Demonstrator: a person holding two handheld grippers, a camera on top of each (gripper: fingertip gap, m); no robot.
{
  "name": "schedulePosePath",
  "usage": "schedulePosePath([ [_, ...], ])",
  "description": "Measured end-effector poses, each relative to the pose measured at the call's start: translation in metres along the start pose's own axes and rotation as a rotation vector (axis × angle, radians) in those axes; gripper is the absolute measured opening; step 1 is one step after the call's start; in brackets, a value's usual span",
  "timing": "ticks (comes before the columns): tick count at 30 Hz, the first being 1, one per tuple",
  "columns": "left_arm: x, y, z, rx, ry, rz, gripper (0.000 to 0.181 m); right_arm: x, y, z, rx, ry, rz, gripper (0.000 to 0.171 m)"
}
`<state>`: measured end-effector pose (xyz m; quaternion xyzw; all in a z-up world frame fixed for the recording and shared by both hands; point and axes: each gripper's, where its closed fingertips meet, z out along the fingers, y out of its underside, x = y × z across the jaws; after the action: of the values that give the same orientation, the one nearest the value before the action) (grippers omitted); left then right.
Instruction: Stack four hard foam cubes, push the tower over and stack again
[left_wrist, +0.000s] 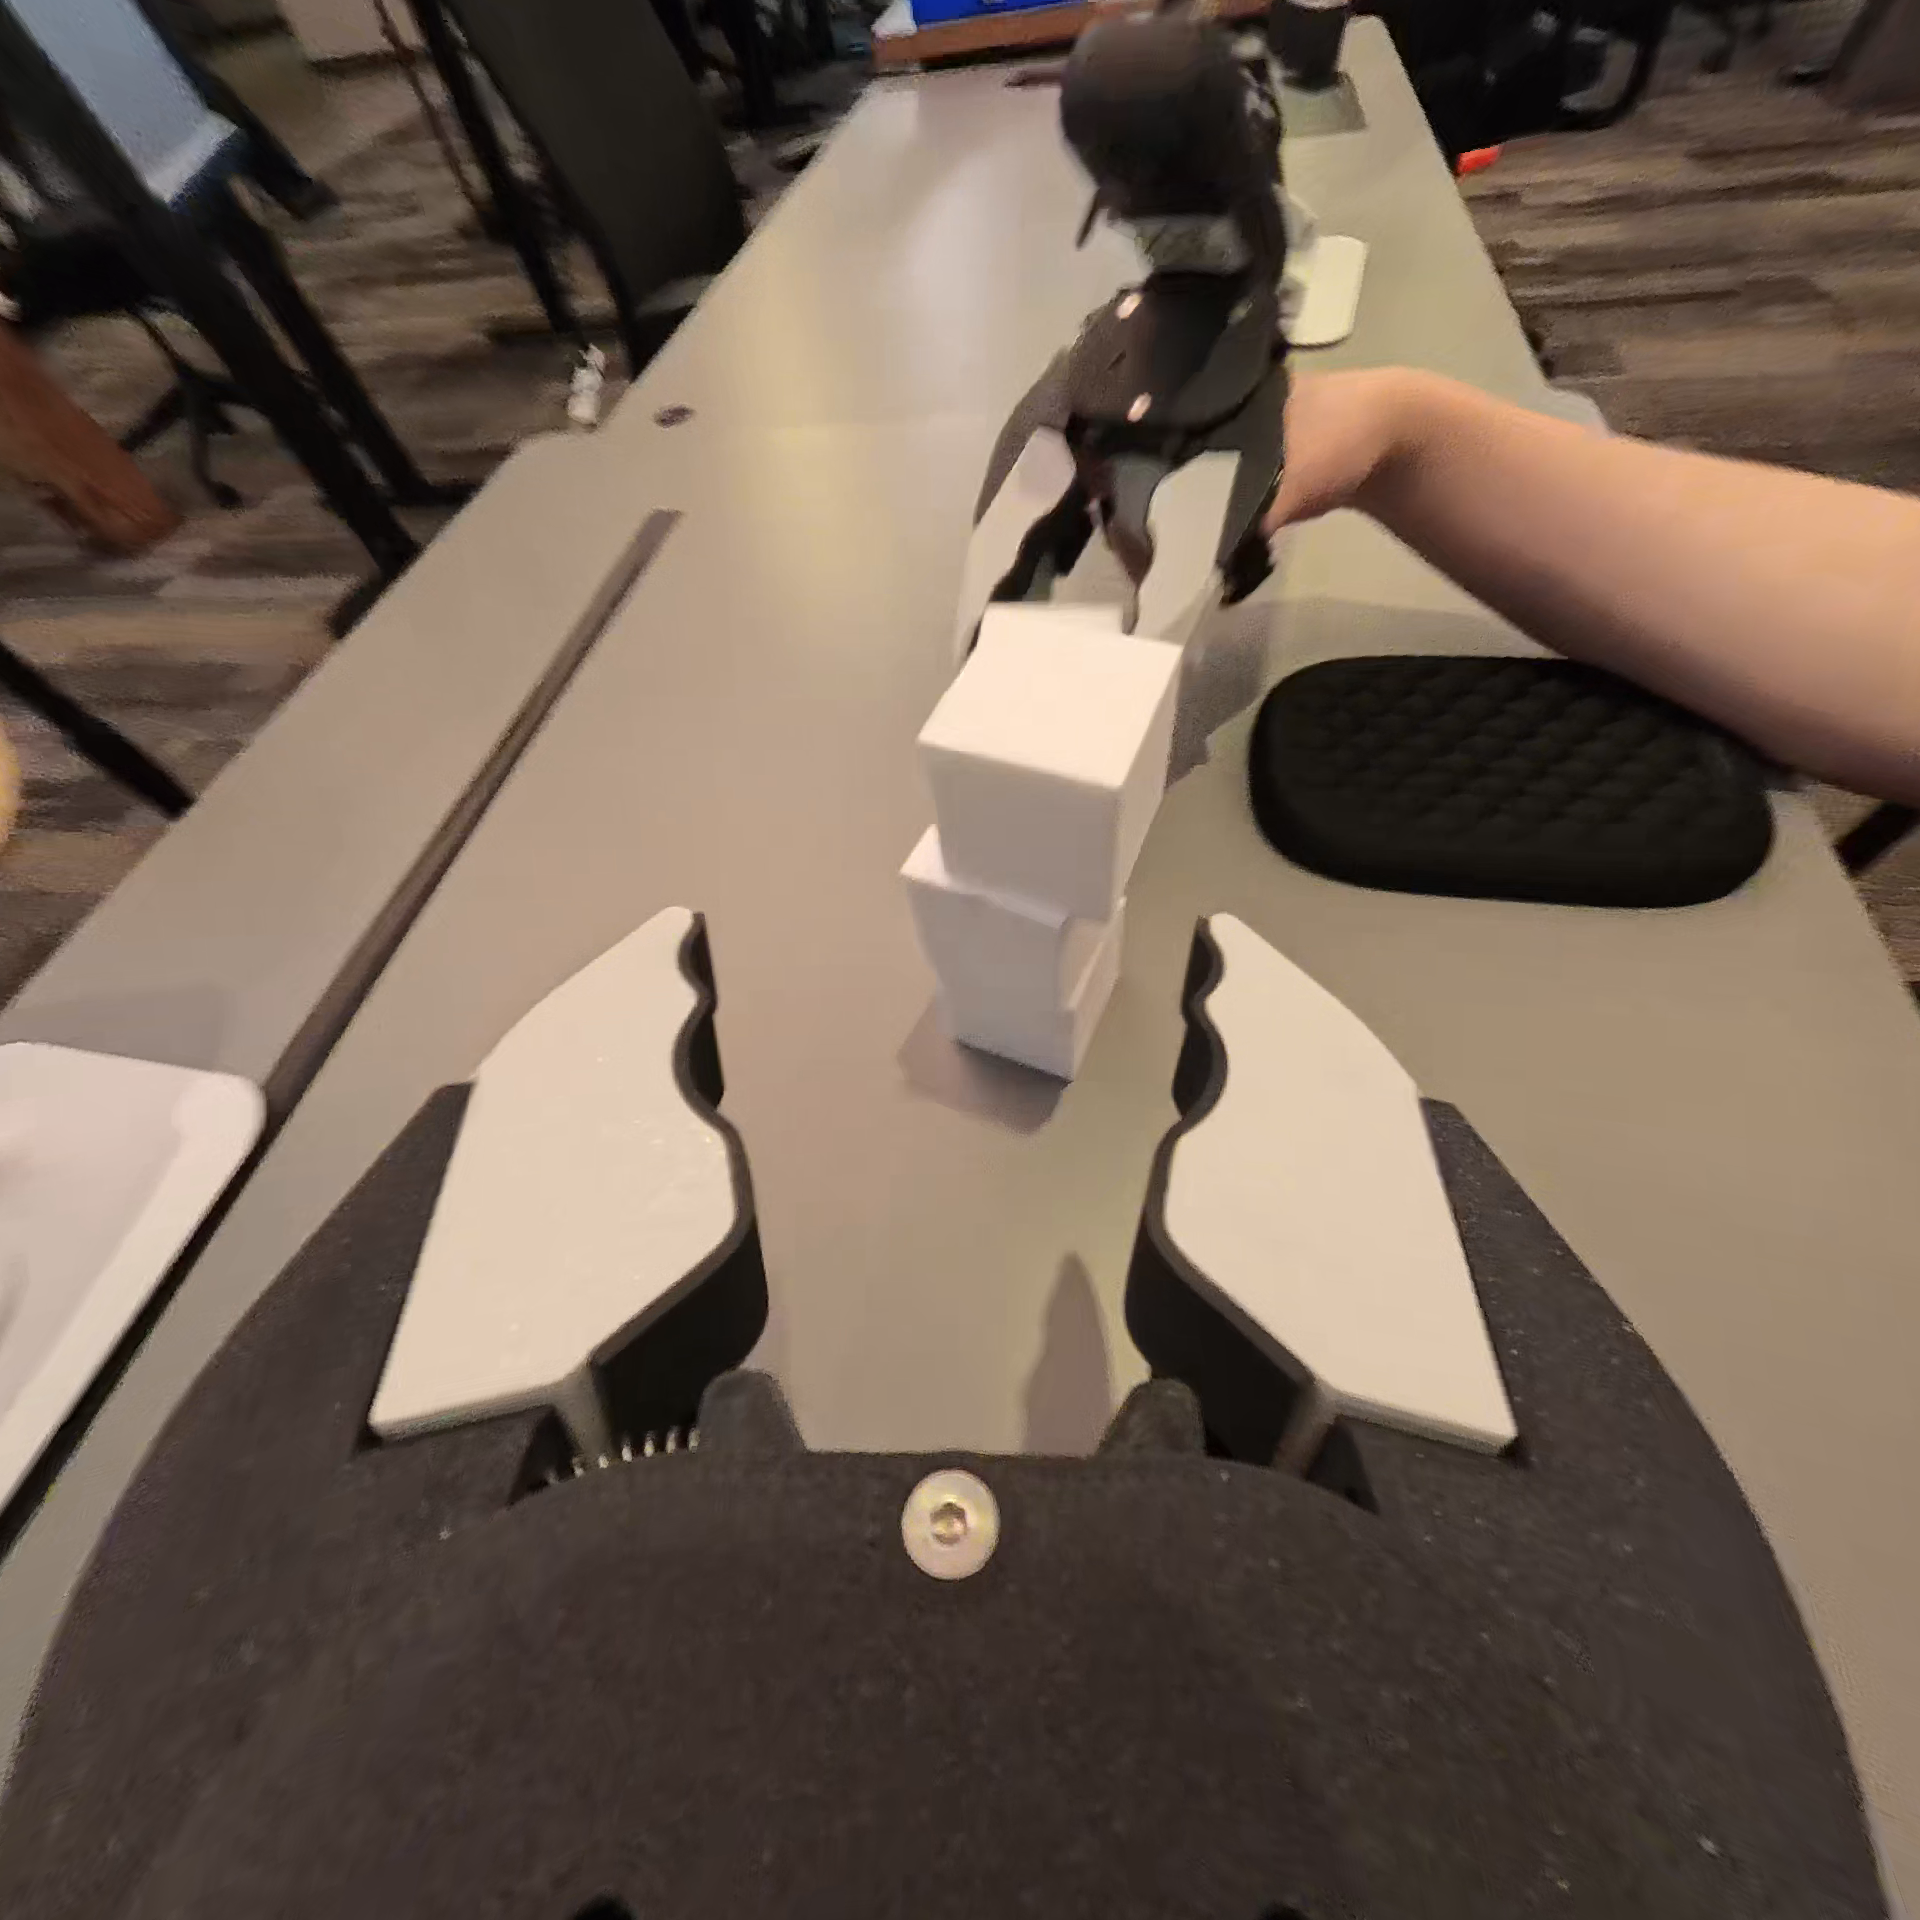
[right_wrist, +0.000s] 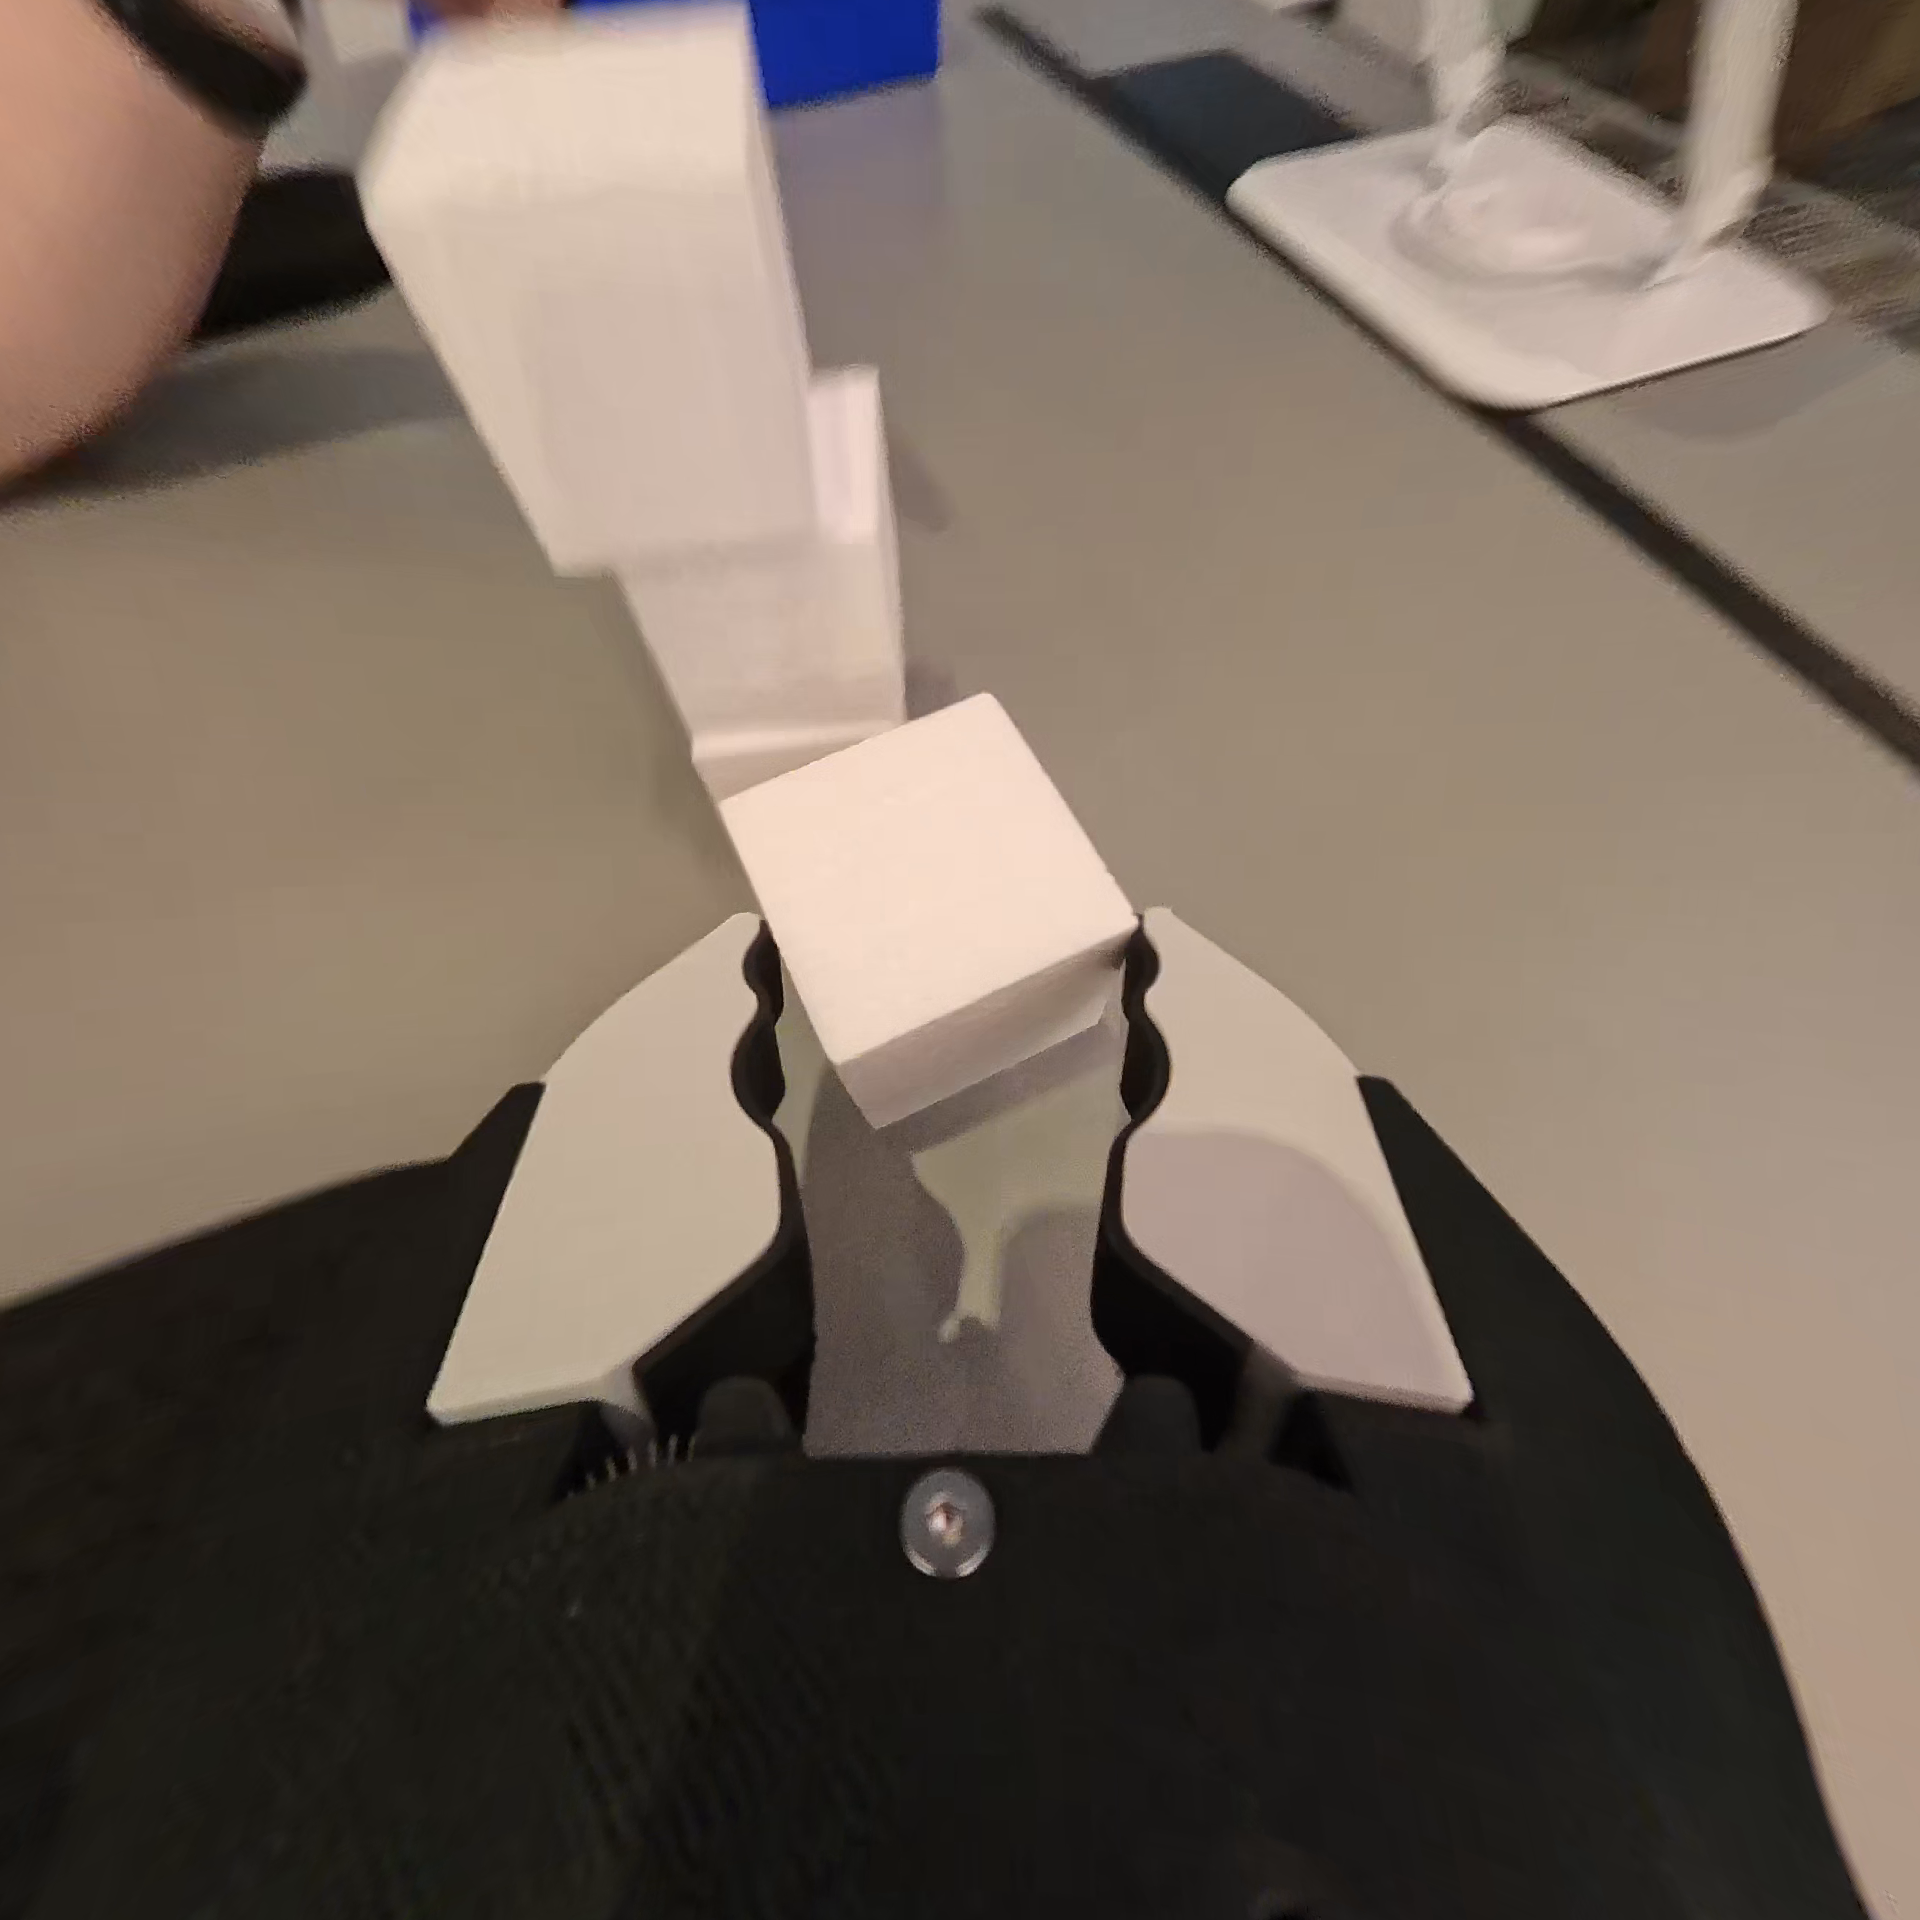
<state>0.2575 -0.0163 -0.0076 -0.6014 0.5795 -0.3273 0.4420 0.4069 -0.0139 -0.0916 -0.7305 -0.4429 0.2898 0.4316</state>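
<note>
Between right fingers (right_wrist: 665, 1122), tilted white cube (right_wrist: 925, 894)

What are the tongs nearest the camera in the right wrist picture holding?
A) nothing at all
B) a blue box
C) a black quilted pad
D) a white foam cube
D: the right tongs are closed on a white hard foam cube pinched between their tips, above the grey table and in front of the tower of white foam cubes.

Left gripper (left_wrist: 951, 997) spread wide — right gripper (right_wrist: 945, 966) clamped.
</note>
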Motion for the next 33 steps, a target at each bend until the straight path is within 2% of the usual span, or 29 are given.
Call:
schedulePosePath([
  [3, -0.016, 0.009, -0.027, -0.015, -0.069, -0.008, 0.082, 0.001, -0.058, -0.027, 0.121, 0.086, 0.097, 0.064],
  [6, -0.026, 0.015, -0.048, -0.043, -0.104, -0.031, 0.083, -0.023, -0.12, -0.038, 0.249, 0.06, 0.103, 0.064],
  [8, -0.028, 0.017, -0.057, -0.048, -0.117, -0.03, 0.083, -0.035, -0.14, -0.031, 0.23, 0.053, 0.091, 0.064],
  [10, -0.031, 0.019, -0.062, -0.045, -0.129, -0.039, 0.083, -0.042, -0.144, -0.016, 0.148, 0.063, 0.082, 0.064],
  [18, -0.034, 0.027, -0.074, -0.06, -0.141, -0.058, 0.082, -0.048, -0.117, 0.026, -0.036, 0.093, 0.095, 0.065],
  [21, -0.037, 0.022, -0.08, -0.036, -0.152, -0.063, 0.082, -0.047, -0.122, 0.016, 0.02, 0.166, 0.054, 0.084],
  [23, -0.04, 0.019, -0.089, -0.027, -0.174, -0.055, 0.082, -0.048, -0.123, 0.0, 0.097, 0.216, 0.055, 0.084],
  [25, -0.045, 0.017, -0.101, -0.016, -0.209, -0.054, 0.081, -0.051, -0.106, -0.015, 0.123, 0.227, 0.087, 0.081],
  [26, -0.047, 0.016, -0.108, -0.012, -0.23, -0.054, 0.081, -0.052, -0.092, -0.021, 0.109, 0.222, 0.109, 0.074],
  [27, -0.05, 0.016, -0.116, -0.012, -0.254, -0.054, 0.08, -0.05, -0.073, -0.026, 0.079, 0.224, 0.139, 0.059],
  [29, -0.056, 0.019, -0.131, -0.021, -0.308, -0.052, 0.077, -0.037, -0.033, -0.036, -0.012, 0.264, 0.241, 0.001],
  [33, -0.062, 0.024, -0.156, -0.027, -0.375, -0.073, 0.074, -0.015, 0.018, -0.04, -0.152, 0.337, 0.518, 0.001],
])
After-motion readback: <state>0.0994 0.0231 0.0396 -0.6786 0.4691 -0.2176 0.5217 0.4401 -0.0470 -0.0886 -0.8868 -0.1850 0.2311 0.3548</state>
